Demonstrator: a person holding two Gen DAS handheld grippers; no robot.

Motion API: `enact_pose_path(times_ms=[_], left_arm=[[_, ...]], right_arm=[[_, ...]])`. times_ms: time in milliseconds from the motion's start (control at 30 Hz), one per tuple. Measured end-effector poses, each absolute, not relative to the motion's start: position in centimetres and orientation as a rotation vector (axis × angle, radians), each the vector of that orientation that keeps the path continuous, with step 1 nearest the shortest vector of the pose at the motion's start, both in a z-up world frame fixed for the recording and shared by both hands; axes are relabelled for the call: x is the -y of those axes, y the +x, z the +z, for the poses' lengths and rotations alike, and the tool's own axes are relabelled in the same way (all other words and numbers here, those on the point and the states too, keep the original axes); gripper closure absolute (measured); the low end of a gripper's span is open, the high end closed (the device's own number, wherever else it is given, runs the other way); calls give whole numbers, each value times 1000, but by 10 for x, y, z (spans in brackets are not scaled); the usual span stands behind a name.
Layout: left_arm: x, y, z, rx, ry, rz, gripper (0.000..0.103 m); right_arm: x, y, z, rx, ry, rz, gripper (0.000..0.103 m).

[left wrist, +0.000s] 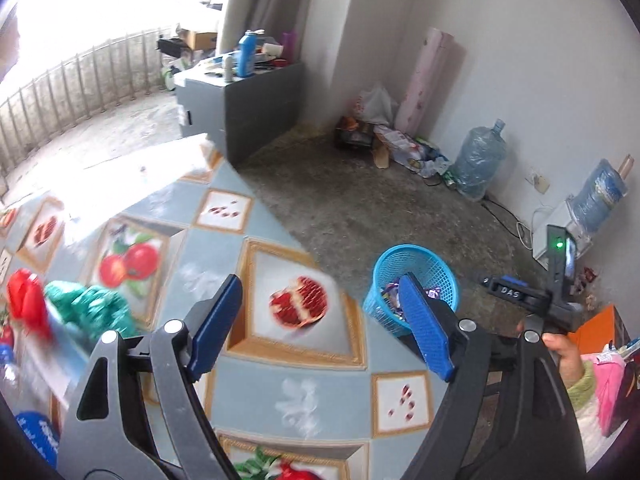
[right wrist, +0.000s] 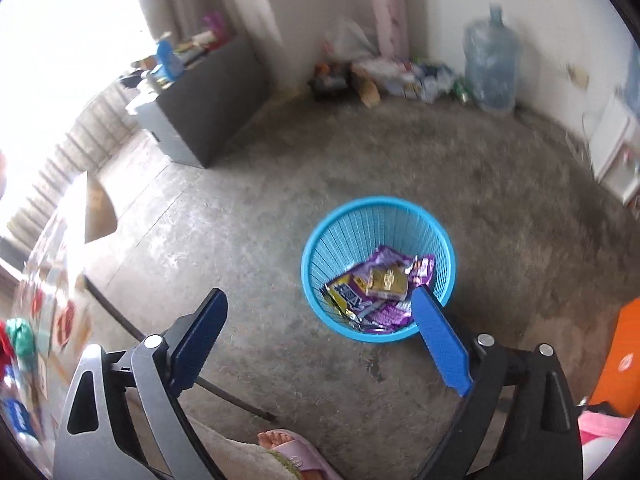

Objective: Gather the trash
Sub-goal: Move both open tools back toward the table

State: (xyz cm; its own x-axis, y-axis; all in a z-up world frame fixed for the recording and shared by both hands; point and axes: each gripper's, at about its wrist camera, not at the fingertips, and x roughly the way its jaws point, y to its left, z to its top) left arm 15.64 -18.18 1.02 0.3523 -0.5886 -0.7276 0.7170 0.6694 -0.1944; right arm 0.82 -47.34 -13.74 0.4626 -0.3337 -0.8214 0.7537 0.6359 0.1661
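Note:
A blue mesh waste basket (right wrist: 378, 216) stands on the concrete floor and holds several purple and yellow snack wrappers (right wrist: 384, 284). It also shows in the left wrist view (left wrist: 416, 262), just past the table's right edge. My right gripper (right wrist: 318, 318) is open and empty, above the floor just in front of the basket. My left gripper (left wrist: 320, 320) is open and empty above the table with the fruit-print cloth (left wrist: 256, 216). A crumpled green bag (left wrist: 94, 308) and a red item (left wrist: 26, 300) lie on the table at the left. The right gripper's body (left wrist: 532, 300) shows at the right.
A grey cabinet (left wrist: 240, 108) with bottles on top stands beyond the table. Bags, a pink roll (left wrist: 430, 80) and a large water jug (left wrist: 478, 160) sit along the far wall. A foot in a pink slipper (right wrist: 288, 450) is below the right gripper. An orange object (right wrist: 622, 356) is at the right.

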Motion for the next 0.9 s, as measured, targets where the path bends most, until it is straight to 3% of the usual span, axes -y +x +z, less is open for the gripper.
enact_pose_path(times_ms=[500, 900], left_arm=[[13, 150, 46, -749, -5, -534, 26], [-117, 167, 43, -730, -167, -249, 25]], right_arm=[[347, 56, -44, -709, 101, -575, 7], [286, 119, -6, -647, 287, -13, 7]])
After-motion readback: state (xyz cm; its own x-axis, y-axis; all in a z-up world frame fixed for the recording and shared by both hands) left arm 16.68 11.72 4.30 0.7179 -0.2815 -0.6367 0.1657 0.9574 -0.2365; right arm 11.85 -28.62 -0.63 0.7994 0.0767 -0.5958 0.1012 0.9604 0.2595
